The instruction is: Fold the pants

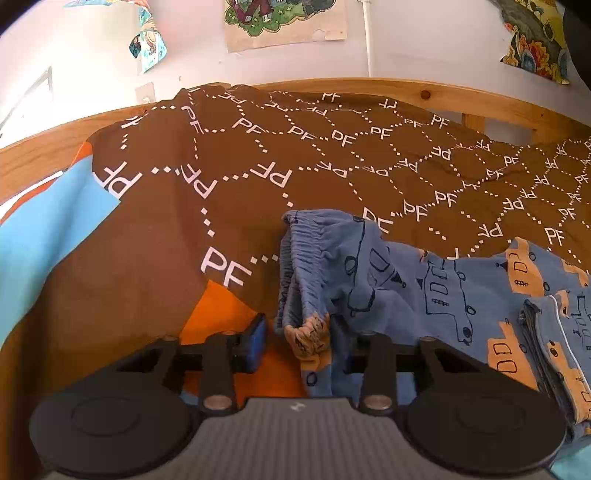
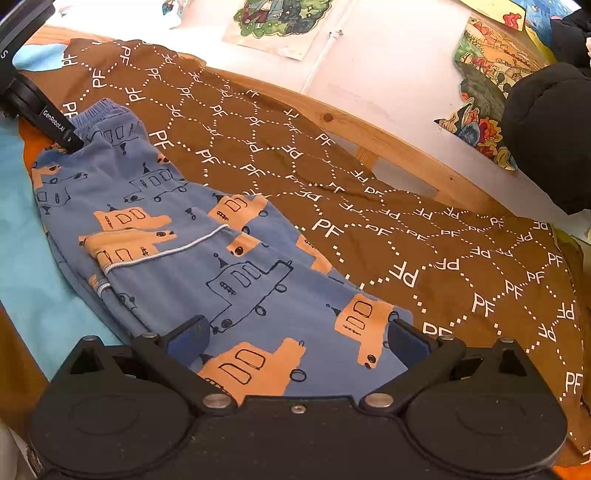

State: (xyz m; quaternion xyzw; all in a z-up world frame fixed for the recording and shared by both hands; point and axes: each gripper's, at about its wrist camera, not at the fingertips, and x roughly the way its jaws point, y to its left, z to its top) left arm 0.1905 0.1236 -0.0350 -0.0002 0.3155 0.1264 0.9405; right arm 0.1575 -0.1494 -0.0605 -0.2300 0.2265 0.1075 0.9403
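L gripper (image 1: 297, 341): jaws standing part open, a gathered fold of the pants (image 1: 424, 291) sitting between the pads. The right pad is lying against the cloth; the left pad is standing clear of it, w/ orange sheet (image 1: 221, 317) showing in the gap. No clamp on the fabric.

R gripper (image 2: 297, 338): jaws standing wide, hovering over the near end of the pants, pads apart on either side of the cloth and not pinching it.

Pants are lying along the bed, waistband (image 1: 303, 236) at the left end beside the L gripper, legs running toward the R gripper. One layer is lying folded over the other, its white-piped hem (image 2: 162, 251) showing mid-length. Near edge is sitting over the light-blue sheet (image 2: 33, 280); far edge is resting on the brown blanket (image 2: 369, 206).

Open room: brown blanket is stretching bare beyond the pants up to the wood bed rail (image 2: 369, 136). Past the rail, wall w/ posters (image 2: 280, 22). A dark padded item (image 2: 550, 136) is sitting at far right.
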